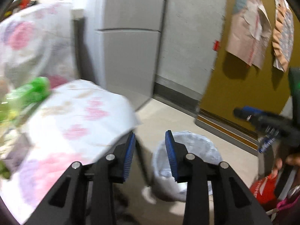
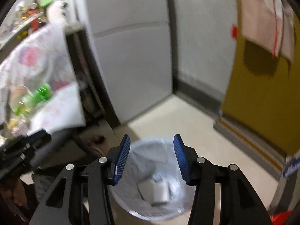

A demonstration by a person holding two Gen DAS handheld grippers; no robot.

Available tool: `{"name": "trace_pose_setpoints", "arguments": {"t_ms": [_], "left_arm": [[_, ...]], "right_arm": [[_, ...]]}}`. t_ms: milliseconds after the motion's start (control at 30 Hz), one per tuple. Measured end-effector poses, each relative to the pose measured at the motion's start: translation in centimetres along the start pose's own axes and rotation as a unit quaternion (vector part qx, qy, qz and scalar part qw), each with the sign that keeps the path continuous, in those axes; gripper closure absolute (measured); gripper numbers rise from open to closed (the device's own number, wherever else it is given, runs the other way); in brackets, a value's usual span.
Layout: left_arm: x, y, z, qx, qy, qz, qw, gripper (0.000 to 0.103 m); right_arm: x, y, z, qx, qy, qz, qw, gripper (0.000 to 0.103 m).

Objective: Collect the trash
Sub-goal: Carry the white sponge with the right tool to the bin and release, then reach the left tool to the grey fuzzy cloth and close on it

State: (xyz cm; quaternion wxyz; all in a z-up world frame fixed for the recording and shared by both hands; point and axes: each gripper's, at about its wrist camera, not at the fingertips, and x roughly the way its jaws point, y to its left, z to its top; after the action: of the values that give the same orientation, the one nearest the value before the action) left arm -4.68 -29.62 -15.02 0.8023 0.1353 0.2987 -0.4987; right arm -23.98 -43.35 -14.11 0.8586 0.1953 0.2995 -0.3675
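A trash bin [image 2: 142, 211] lined with a pale plastic bag stands on the floor. White crumpled trash [image 2: 159, 189] lies inside it. My right gripper [image 2: 152, 138] hangs over the bin, open, with nothing between its blue pads. In the left wrist view my left gripper [image 1: 150, 136] is open and empty too, just left of the bin [image 1: 198, 150]. A white scrap [image 1: 148, 195] lies on the floor by the bin's left side. Each gripper shows blurred at the edge of the other's view: the right gripper [image 1: 249, 115], the left gripper [image 2: 37, 136].
A table with a floral cloth [image 1: 75, 123] and green bottles [image 1: 31, 91] stands at the left. A grey fridge [image 1: 127, 37] is behind it. A yellow door [image 1: 234, 86] with hanging papers is at the right. A red bag [image 1: 262, 189] lies at the lower right.
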Motion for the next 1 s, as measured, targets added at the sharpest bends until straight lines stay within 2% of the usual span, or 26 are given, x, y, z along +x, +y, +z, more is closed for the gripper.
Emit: {"name": "trace_pose_setpoints", "arguments": {"t_ms": [133, 233, 333, 433, 500, 567, 633, 700, 767, 867, 1000], "left_arm": [[-4.4, 3.5, -0.5, -0.024, -0.006, 0.067, 0.9975, 0.065], [-7.6, 6.6, -1.4, -0.062, -0.007, 0.11, 0.9919, 0.059], [-10.6, 9.7, -2.6, -0.104, -0.01, 0.161, 0.9814, 0.049], [-13.5, 13.1, -4.2, -0.144, -0.008, 0.213, 0.9662, 0.041], [-15.5, 15.6, -5.3, -0.172, -0.007, 0.247, 0.9537, 0.03], [-16.9, 17.7, -6.0, -0.193, -0.008, 0.269, 0.9436, 0.026], [-18.1, 19.4, -6.4, -0.211, -0.011, 0.279, 0.9367, 0.021], [-18.9, 21.3, -6.5, -0.226, -0.017, 0.282, 0.9322, 0.012], [-19.2, 22.8, -6.1, -0.239, -0.024, 0.28, 0.9296, 0.01], [-18.9, 24.2, -5.0, -0.249, -0.028, 0.267, 0.9305, 0.009], [-17.0, 25.6, -2.8, -0.233, -0.028, 0.268, 0.9345, 0.009]], "right_arm": [[-1.9, 4.9, 2.4, -0.024, -0.019, 0.06, 0.998, 0.053], [-2.6, 9.4, 3.0, -0.062, -0.023, 0.105, 0.992, 0.053], [-2.9, 13.4, 3.2, -0.098, -0.02, 0.142, 0.985, 0.051], [-2.8, 17.5, 3.1, -0.136, -0.017, 0.18, 0.974, 0.04], [-2.6, 20.3, 3.1, -0.158, -0.017, 0.2, 0.967, 0.036], [-2.6, 22.4, 3.2, -0.171, -0.018, 0.213, 0.962, 0.031], [-2.2, 24.3, 3.4, -0.184, -0.015, 0.227, 0.956, 0.025], [-1.8, 26.0, 3.6, -0.196, -0.014, 0.235, 0.952, 0.024], [-1.3, 27.7, 3.9, -0.207, -0.013, 0.242, 0.948, 0.024], [-0.5, 29.8, 4.7, -0.217, -0.017, 0.245, 0.945, 0.024], [1.2, 31.6, 5.7, -0.214, -0.016, 0.251, 0.944, 0.024]]}}
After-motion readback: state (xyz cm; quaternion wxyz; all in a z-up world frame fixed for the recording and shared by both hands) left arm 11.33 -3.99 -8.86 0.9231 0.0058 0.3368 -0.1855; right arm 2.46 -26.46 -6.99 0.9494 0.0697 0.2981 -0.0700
